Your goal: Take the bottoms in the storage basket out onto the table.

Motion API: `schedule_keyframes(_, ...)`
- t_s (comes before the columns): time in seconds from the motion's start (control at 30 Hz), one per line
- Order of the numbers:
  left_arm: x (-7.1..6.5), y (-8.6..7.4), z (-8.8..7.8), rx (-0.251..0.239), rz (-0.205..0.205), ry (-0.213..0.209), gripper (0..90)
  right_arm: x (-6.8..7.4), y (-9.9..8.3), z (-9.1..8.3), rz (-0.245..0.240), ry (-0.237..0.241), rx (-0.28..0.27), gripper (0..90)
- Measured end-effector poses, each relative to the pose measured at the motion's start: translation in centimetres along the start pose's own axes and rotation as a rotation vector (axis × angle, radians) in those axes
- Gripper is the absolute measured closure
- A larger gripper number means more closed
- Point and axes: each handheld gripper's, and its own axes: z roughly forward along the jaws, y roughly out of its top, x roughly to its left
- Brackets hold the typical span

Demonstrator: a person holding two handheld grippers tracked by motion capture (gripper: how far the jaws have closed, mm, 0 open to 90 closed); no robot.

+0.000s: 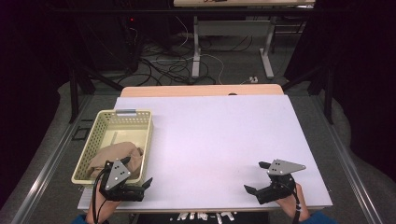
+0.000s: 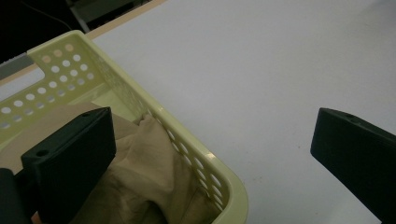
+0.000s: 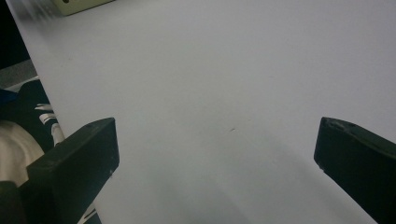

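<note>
Left gripper (image 1: 140,185) hangs at the lower left of the high view, right at the near corner of the basket (image 1: 93,140), jaws spread wide with nothing between them. In the left gripper view one jaw stands over the cloth (image 2: 154,163) at lower left and the other sits out over the bare table (image 2: 261,70) on the right, so the basket's near wall (image 2: 205,163) runs straight through the gap. The cloth is the thing in play: a tan bundle crumpled in the near end of the basket, lower left of the high view (image 1: 119,156).

Right gripper (image 1: 259,184) waits at lower right, also wide open, over plain white table and well apart from everything.

The risk, as I read it: closing from this stance would pinch the basket wall along with the cloth, or just the wall. Lift then, and the light basket comes up or skids toward the table edge, which is close. Another worry is a shallow bite on one loose fold, so the bundle drags, catches the rim and slips free. The right gripper is too far off to steady the basket.
</note>
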Motion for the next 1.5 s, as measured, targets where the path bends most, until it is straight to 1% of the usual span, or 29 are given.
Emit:
schedule_keyframes(0.07, 0.1, 0.0, 0.0, 0.003, 0.007, -0.004, 0.1, 0.0, 0.0, 0.0, 0.002, 0.004, 0.001, 0.0)
schedule_keyframes(0.1, 0.0, 0.1, 0.0, 0.007, 0.009, -0.006, 0.1, 0.1, 0.1, -0.1, 0.003, 0.007, 0.016, 0.0)
schedule_keyframes(0.13, 0.0, 0.1, 0.0, 0.004, 0.002, -0.009, 0.1, 0.1, 0.1, -0.1, 0.001, 0.006, 0.016, 0.0)
schedule_keyframes(0.2, 0.1, 0.1, 0.0, 0.009, 0.005, -0.013, 0.1, 0.1, 0.0, 0.0, 0.008, 0.007, 0.019, 0.0)
schedule_keyframes(0.23, 0.1, 0.1, -0.1, 0.01, 0.008, -0.01, 0.1, 0.0, 0.0, 0.1, 0.0, 0.007, 0.008, 0.0)
schedule_keyframes(0.33, 0.1, 0.1, -0.1, 0.014, 0.004, -0.012, 0.1, 0.0, 0.1, 0.1, 0.002, 0.013, 0.01, 0.0)
schedule_keyframes(0.37, 0.1, 0.2, -0.1, 0.015, 0.008, -0.009, 0.1, 0.0, 0.1, 0.1, 0.002, 0.013, 0.01, 0.0)
schedule_keyframes(0.4, 0.1, 0.2, -0.1, 0.017, 0.009, -0.01, 0.1, 0.0, 0.1, 0.0, 0.002, 0.017, 0.022, 0.0)
schedule_keyframes(0.43, 0.2, 0.4, -0.1, 0.026, 0.019, -0.006, 0.1, 0.0, 0.1, -0.1, 0.004, 0.018, 0.02, 0.0)
schedule_keyframes(0.47, 0.2, 0.4, -0.1, 0.026, 0.019, -0.006, 0.1, 0.0, 0.1, -0.1, 0.004, 0.018, 0.02, 0.0)
schedule_keyframes(0.5, 0.2, 0.4, -0.1, 0.025, 0.011, -0.014, 0.1, 0.0, 0.0, 0.0, 0.008, 0.019, 0.007, 0.0)
schedule_keyframes(0.63, 0.2, 0.6, -0.1, 0.023, 0.008, -0.008, 0.1, 0.0, 0.0, 0.0, 0.009, 0.023, 0.013, 0.0)
schedule_keyframes(0.67, 0.4, 0.7, -0.3, 0.033, 0.012, -0.006, 0.1, -0.1, 0.0, -0.1, 0.007, 0.023, 0.019, 0.0)
schedule_keyframes(0.73, 0.4, 0.7, -0.3, 0.033, 0.012, -0.006, 0.1, -0.1, 0.0, -0.1, 0.008, 0.028, 0.018, 0.0)
schedule_keyframes(0.77, 0.6, 0.7, -0.5, 0.041, 0.008, -0.003, 0.1, -0.1, 0.0, -0.1, 0.008, 0.028, 0.018, 0.0)
schedule_keyframes(0.9, 0.7, 0.8, -0.6, 0.05, 0.006, -0.006, 0.1, 0.0, 0.0, 0.1, 0.011, 0.022, 0.007, 0.0)
schedule_keyframes(0.93, 0.9, 1.0, -0.8, 0.055, 0.015, -0.007, 0.1, 0.0, 0.1, 0.0, -0.002, 0.024, 0.019, 0.0)
schedule_keyframes(1.0, 0.9, 1.0, -0.8, 0.055, 0.015, -0.007, 0.1, 0.0, 0.1, 0.0, 0.005, 0.021, 0.021, 0.0)
schedule_keyframes(1.2, 0.9, 1.0, -0.8, 0.055, 0.015, -0.007, 0.1, 0.0, 0.1, 0.0, 0.005, 0.021, 0.021, 0.0)
schedule_keyframes(1.23, 3.1, 1.2, -0.9, 0.094, 0.012, 0.012, 0.1, 0.0, 0.1, 0.0, 0.005, 0.021, 0.021, 0.0)
schedule_keyframes(1.27, 3.1, 1.2, -0.9, 0.094, 0.012, 0.012, 0.1, 0.0, 0.1, 0.0, 0.005, 0.021, 0.021, 0.0)
schedule_keyframes(1.3, 3.1, 1.2, -0.9, 0.094, 0.012, 0.012, 0.1, 0.0, 0.1, 0.2, 0.007, 0.028, 0.01, 0.0)
schedule_keyframes(1.5, 3.1, 1.2, -0.9, 0.094, 0.012, 0.012, 0.1, 0.0, 0.1, 0.2, 0.007, 0.028, 0.01, 0.0)
